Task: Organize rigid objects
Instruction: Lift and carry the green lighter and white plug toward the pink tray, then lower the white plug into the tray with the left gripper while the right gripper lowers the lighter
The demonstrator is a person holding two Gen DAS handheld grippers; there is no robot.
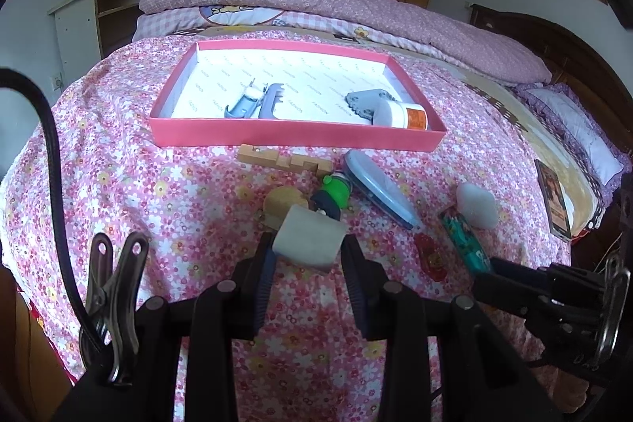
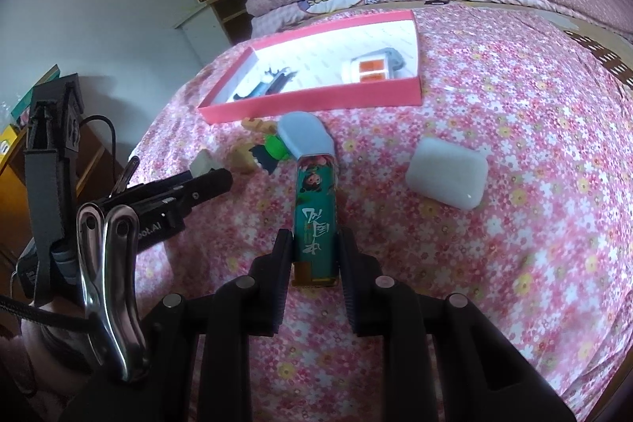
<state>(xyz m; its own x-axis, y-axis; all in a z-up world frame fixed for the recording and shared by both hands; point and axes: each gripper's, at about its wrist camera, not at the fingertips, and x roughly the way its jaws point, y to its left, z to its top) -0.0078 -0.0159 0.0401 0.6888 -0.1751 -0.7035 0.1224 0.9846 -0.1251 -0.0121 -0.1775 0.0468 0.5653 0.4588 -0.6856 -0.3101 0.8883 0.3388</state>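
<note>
In the left wrist view my left gripper (image 1: 308,252) is shut on a white foam block (image 1: 308,238), held just above the flowered bedspread. My right gripper (image 2: 315,248) is shut on the near end of a long teal printed box (image 2: 316,208), which points toward the pink box (image 2: 308,101). From the left wrist view the same teal box (image 1: 463,240) lies at the right, with the right gripper (image 1: 484,269) on it. The pink box (image 1: 296,137) holds blue-grey plastic parts (image 1: 253,101), a grey toothed piece (image 1: 364,101) and a white jar (image 1: 403,115).
Loose on the bedspread lie a second white foam block (image 2: 447,176), a blue-lidded case (image 2: 304,135), a green toy (image 1: 336,190), a wooden puzzle piece (image 1: 285,161), a round wooden piece (image 1: 283,202) and a red item (image 1: 429,256). A book (image 1: 554,200) lies near the bed's right edge.
</note>
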